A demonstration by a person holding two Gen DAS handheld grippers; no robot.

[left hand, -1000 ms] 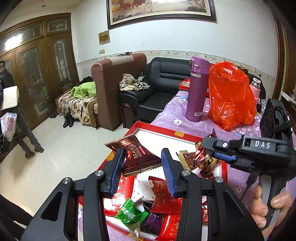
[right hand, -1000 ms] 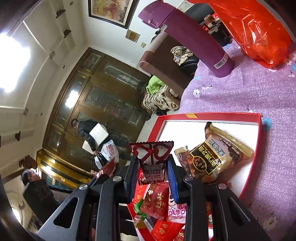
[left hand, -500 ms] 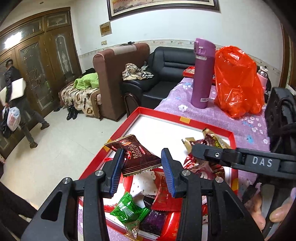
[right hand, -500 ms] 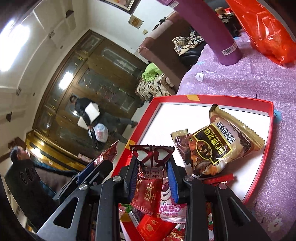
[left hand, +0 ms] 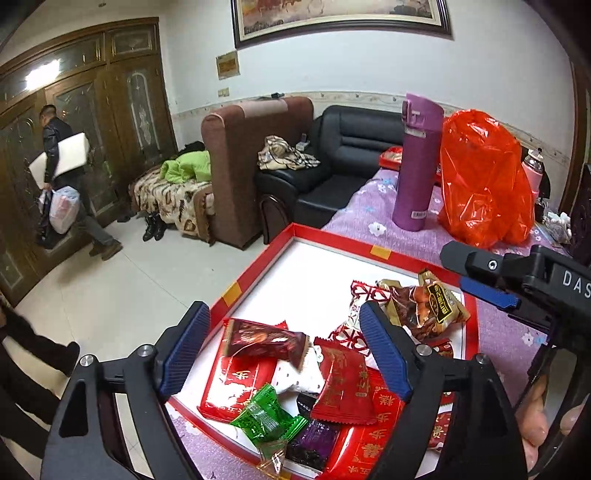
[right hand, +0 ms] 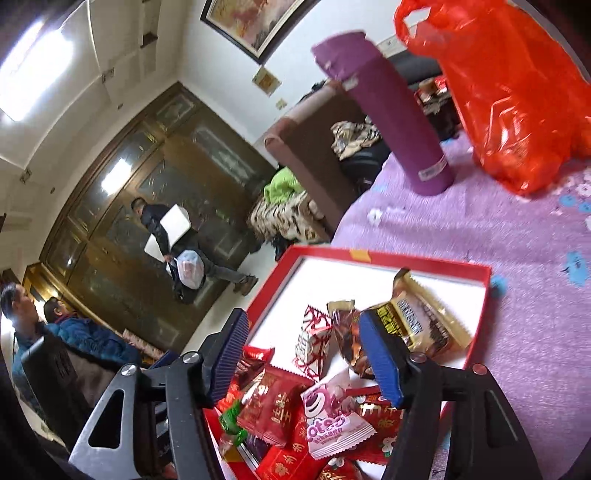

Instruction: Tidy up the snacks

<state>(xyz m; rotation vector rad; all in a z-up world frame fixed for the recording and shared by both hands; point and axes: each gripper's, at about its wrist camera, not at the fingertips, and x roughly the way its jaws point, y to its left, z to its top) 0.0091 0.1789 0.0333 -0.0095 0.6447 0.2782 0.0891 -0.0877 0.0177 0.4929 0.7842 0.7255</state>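
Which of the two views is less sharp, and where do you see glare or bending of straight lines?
Right wrist view: softer, with motion smear on the purple tablecloth and orange bag; the ceiling light is blown out white. Left wrist view: sharper, the snack wrappers readable; glare only on the cabinet door; fisheye bows the picture frame and darkens the corners.

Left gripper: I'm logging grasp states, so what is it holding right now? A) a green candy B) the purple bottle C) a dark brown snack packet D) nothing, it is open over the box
D: the left gripper is spread wide with nothing between its fingers, and the brown packet lies loose in the red box among the other snacks.
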